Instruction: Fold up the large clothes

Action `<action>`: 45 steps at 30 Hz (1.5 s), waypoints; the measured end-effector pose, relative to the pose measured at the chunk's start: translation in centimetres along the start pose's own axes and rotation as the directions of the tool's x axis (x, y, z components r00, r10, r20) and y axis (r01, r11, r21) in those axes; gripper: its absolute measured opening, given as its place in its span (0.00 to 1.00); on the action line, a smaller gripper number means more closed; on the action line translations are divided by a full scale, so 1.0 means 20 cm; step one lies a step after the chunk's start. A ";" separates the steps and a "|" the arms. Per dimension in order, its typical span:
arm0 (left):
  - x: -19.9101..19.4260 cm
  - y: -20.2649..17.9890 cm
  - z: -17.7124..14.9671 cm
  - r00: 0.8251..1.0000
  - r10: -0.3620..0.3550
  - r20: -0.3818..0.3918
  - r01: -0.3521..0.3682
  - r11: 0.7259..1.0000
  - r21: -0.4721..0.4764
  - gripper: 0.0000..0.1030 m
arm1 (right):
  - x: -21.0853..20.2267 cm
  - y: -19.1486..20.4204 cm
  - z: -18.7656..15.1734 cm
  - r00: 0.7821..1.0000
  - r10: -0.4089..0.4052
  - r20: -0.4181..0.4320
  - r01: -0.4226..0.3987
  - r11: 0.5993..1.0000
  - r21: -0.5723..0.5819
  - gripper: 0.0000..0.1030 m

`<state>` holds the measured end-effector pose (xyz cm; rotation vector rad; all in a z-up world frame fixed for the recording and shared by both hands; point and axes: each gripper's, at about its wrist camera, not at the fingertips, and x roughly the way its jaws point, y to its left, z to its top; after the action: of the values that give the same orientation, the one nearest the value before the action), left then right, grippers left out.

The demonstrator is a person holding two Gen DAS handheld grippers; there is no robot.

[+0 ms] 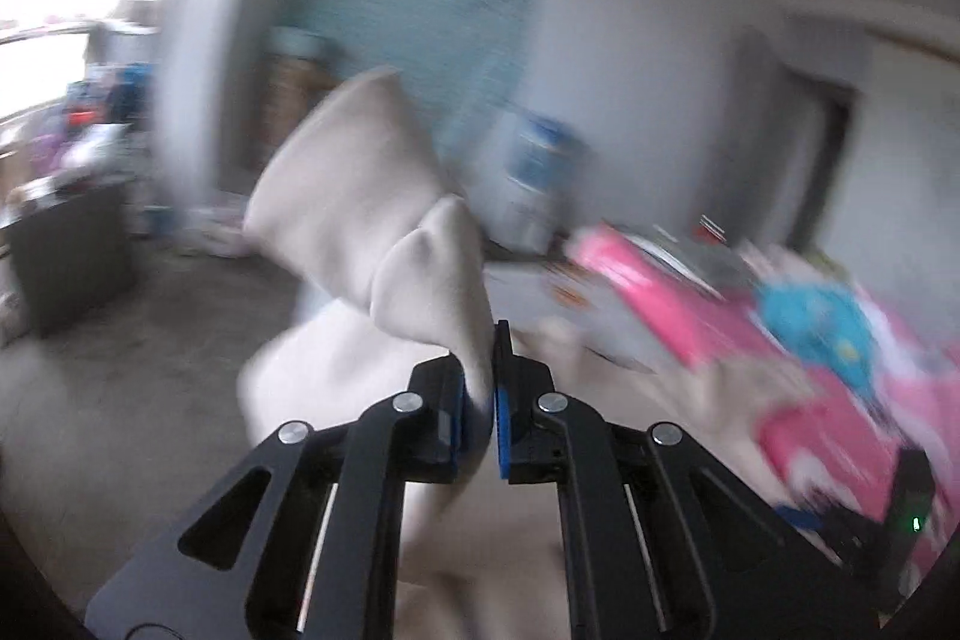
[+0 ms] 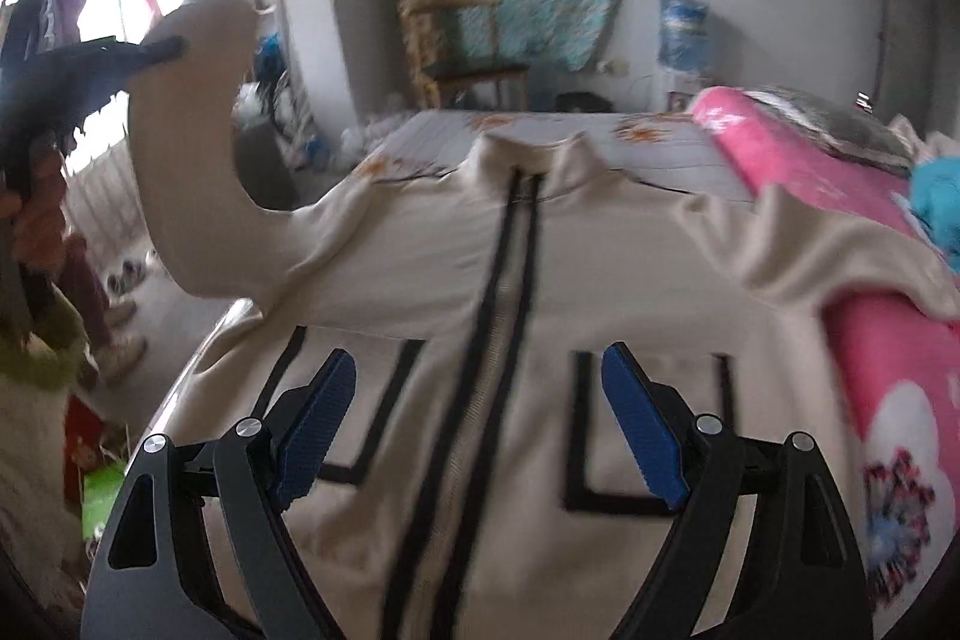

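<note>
Left tool (image 1: pixel 485 376) clamped on cream jacket sleeve (image 1: pixel 360 214)

The left gripper (image 1: pixel 487 364), a black linkage tool with blue ribbed pads, has its jaws nearly together, pinching a fold of the cream fabric jacket sleeve (image 1: pixel 384 244) and holding it raised. In the right wrist view it shows blurred, high at the left. The right gripper (image 2: pixel 480 424), black with the same blue pads, points downward, jaws spread wide, gripping nothing.
</note>
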<state>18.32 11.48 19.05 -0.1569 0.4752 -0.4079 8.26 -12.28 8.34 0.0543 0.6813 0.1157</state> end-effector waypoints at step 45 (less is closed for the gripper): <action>0.29 0.37 -0.99 0.894 0.280 -0.349 -0.370 0.901 -0.227 0.05 | 0.68 -0.53 0.53 0.971 0.117 -0.208 -0.088 0.986 0.143 0.06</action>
<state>16.29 14.74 -2.52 -0.2928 0.8582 -0.0222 26.39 -21.22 7.01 0.2078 0.9038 0.1769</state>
